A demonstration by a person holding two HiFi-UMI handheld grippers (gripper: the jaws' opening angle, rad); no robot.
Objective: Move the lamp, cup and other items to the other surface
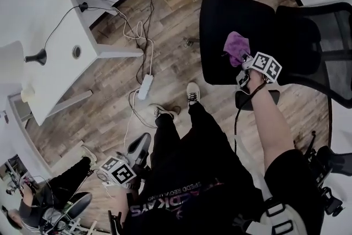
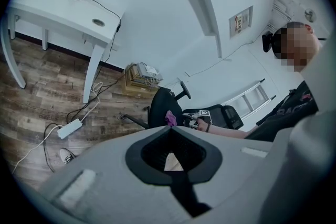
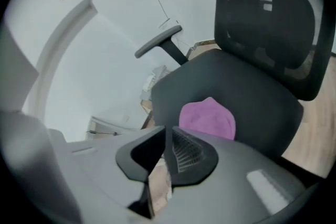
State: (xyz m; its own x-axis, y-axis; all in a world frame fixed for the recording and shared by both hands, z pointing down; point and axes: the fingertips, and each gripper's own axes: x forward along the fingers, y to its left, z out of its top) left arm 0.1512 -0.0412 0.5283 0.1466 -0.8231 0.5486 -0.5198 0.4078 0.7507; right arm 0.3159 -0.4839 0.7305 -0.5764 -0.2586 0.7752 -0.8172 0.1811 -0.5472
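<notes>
This looks like an office or small work room. A white desk (image 1: 60, 58) with a cable hole and a black lamp (image 1: 36, 56) stands at the left, and a black mesh-backed swivel chair (image 1: 220, 19) at the right. A power strip (image 1: 145, 87) and loose cables lie on the wood-plank floor (image 1: 104, 107), near plain white walls.

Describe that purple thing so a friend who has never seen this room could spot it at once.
Find the black office chair standing on the wooden floor. On its seat lies a small, crumpled cloth. It is bright purple and soft-looking, the only coloured thing against the all-black chair.
</notes>
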